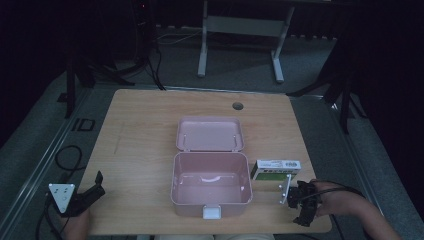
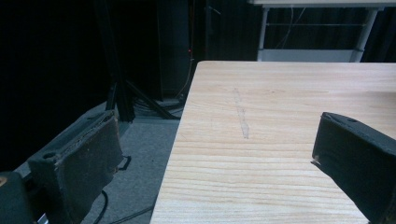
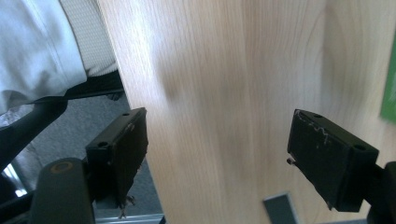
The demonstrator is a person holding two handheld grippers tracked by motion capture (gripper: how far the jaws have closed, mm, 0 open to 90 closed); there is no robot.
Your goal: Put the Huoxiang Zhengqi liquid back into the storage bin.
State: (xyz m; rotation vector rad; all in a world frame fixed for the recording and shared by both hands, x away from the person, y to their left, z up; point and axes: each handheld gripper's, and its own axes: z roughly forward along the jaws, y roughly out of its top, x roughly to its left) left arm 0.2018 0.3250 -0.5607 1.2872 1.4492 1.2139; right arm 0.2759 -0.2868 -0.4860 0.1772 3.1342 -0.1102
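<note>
A: Item one, the small carton (image 1: pixel 276 169). Where is it lodged?

B: It is found lying flat on the table (image 1: pixel 145 125), just ahead of the right gripper (image 1: pixel 300 202) and just beside the right wall of the open pink box (image 1: pixel 210 187). In the right gripper view a green sliver of it (image 3: pixel 389 88) is seen past the right-hand jaw.

A: Handling notes?

B: It is judged light and thin-walled, probably cardboard, so it could be crushed by a hard squeeze. The printed faces look smooth and may slip. A hold across the two long sides, near the middle, is advised, so that it is not tipped when lifted.

A: Item two, the right gripper. Condition?

B: The jaws are set wide apart and nothing is held between them; bare wood is seen in the gap. The gripper is held low at the table's near edge, rolled onto its side, by a hand (image 1: pixel 340 200) coming in from the right.

A: Item three, the left gripper (image 1: pixel 92 192)?

B: It is parked at the near left corner, well apart from the carton, its jaws spread and empty, pointed across the tabletop.
</note>
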